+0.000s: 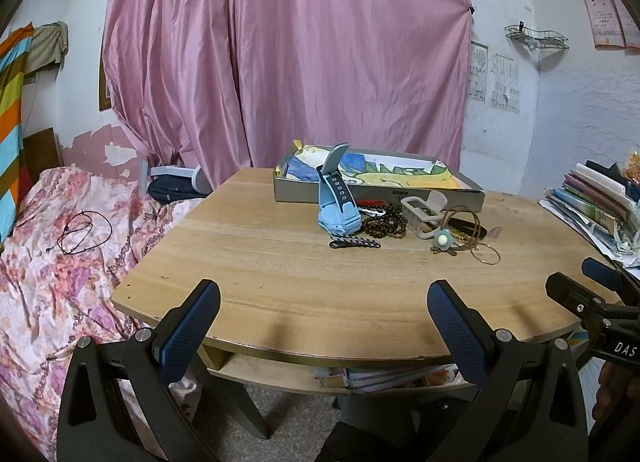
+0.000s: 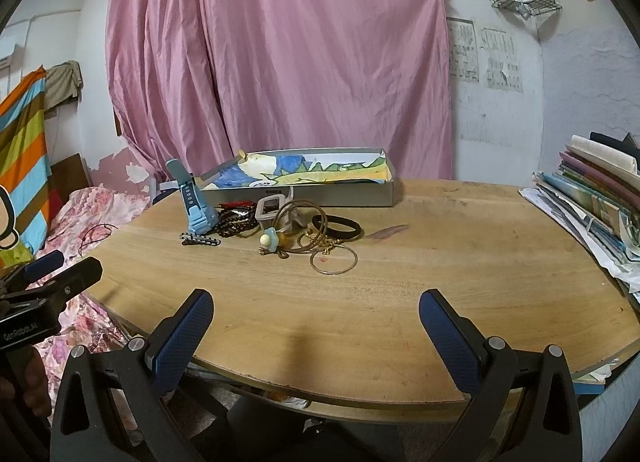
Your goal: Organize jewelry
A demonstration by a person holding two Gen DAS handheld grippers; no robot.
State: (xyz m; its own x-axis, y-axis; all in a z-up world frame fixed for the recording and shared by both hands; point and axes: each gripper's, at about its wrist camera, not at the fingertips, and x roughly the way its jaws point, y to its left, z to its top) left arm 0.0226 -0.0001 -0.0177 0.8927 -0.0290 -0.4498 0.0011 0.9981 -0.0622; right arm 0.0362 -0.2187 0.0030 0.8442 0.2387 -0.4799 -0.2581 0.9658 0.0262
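The left tongs (image 1: 324, 316) and the right tongs (image 2: 316, 316) both hover over the near edge of the round wooden surface (image 2: 440, 282), jaws spread wide and holding nothing.

The jewelry lies in one heap at the far side, just in front of the shallow grey cardboard tray lined with a painted picture (image 2: 320, 192). From left to right in the right wrist view:

- The light blue plastic wristwatch (image 2: 196, 202) stands propped on its strap; a nudge is likely to topple it.
- The dark braided hair clip (image 2: 200, 241) lies flat (thin, so the pads may slide over it).
- The brown bead strand (image 2: 236, 220) touches the watch and may drag it along.
- The thin gold wire bangle (image 2: 334, 258) appears to overlap a fine gold chain (image 2: 320, 240); lifting one risks snagging the other.
- The black elastic band (image 2: 338, 227) lies against the gold pieces.
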